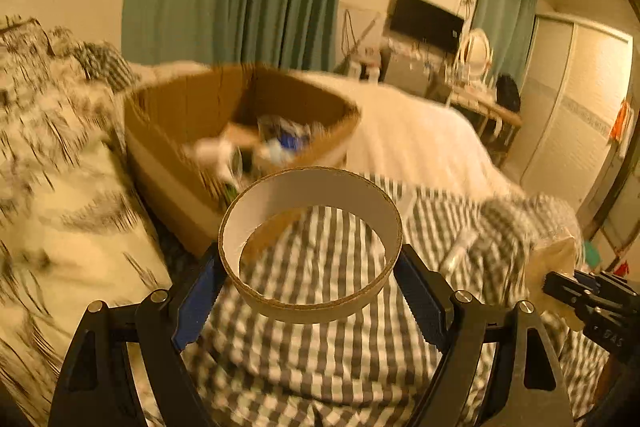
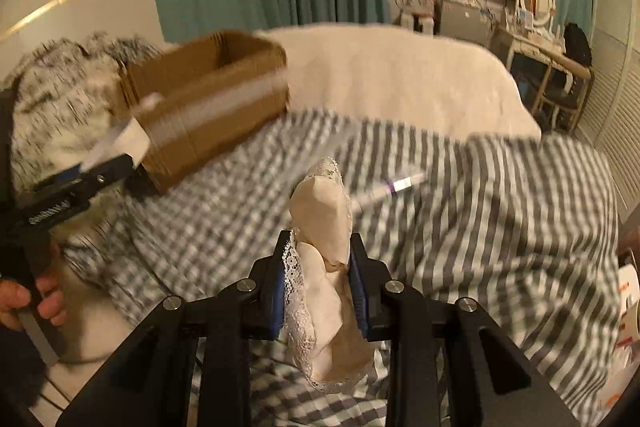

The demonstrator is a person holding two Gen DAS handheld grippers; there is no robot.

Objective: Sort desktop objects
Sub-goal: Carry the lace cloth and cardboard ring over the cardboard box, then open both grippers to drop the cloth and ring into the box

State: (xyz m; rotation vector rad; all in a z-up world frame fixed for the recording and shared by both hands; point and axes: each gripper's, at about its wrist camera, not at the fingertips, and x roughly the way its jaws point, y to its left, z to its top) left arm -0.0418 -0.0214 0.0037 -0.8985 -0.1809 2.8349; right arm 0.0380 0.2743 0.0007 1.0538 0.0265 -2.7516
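Note:
A wide cardboard ring (image 1: 312, 189) with a white inner wall is pinched across its width by my left gripper (image 1: 308, 267), which holds it above the checked bed cover. A brown cardboard box (image 1: 168, 131) with several small items inside stands just beyond the ring. My right gripper (image 2: 320, 241) is shut on a bunched cream cloth (image 2: 320, 203) with lace trim, lifted off the cover. In the right wrist view the left gripper (image 2: 120, 163) is at the left, close to the box (image 2: 212, 95). The right gripper (image 1: 554, 285) and its cloth (image 1: 556, 255) show at the left wrist view's right edge.
A thin pen-like stick (image 2: 396, 185) lies on the grey-and-white checked cover (image 2: 500, 227). A black-patterned pillow (image 1: 60, 187) sits left of the box and a white blanket (image 2: 400, 75) behind it. A person's hand (image 2: 24, 301) grips the left tool. A desk (image 2: 552, 55) stands far right.

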